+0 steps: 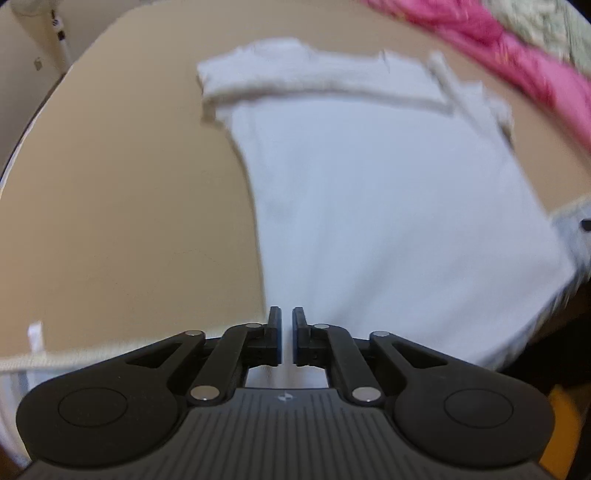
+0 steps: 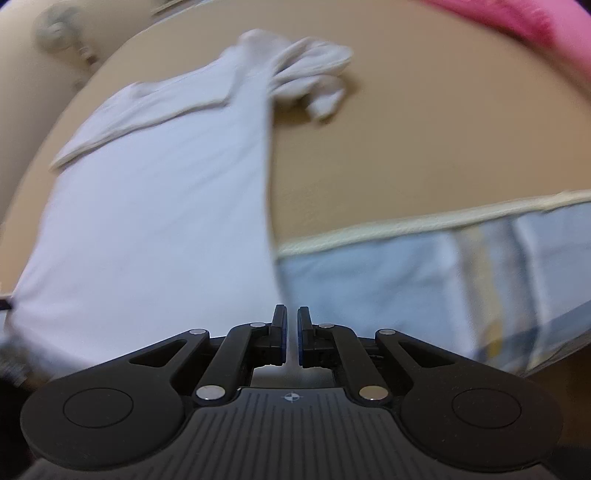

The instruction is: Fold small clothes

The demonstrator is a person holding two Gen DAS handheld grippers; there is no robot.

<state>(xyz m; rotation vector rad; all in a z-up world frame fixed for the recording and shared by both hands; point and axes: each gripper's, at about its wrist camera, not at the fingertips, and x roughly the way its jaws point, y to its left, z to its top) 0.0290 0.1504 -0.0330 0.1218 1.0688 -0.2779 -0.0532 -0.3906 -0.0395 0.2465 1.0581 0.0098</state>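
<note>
A small white T-shirt (image 1: 388,206) lies spread on the tan surface (image 1: 129,203), its hem toward me and its sleeves at the far end. My left gripper (image 1: 287,334) is shut on the shirt's near left hem corner. The same shirt shows in the right wrist view (image 2: 155,229), with its far right sleeve bunched up (image 2: 314,74). My right gripper (image 2: 291,334) is shut on the shirt's near right hem corner. Both views are blurred by motion.
A pink cloth (image 1: 509,48) lies along the far right edge, also in the right wrist view (image 2: 524,18). A cream-piped edge (image 2: 424,221) borders the tan surface (image 2: 406,147), with light blue patterned fabric (image 2: 424,288) below it.
</note>
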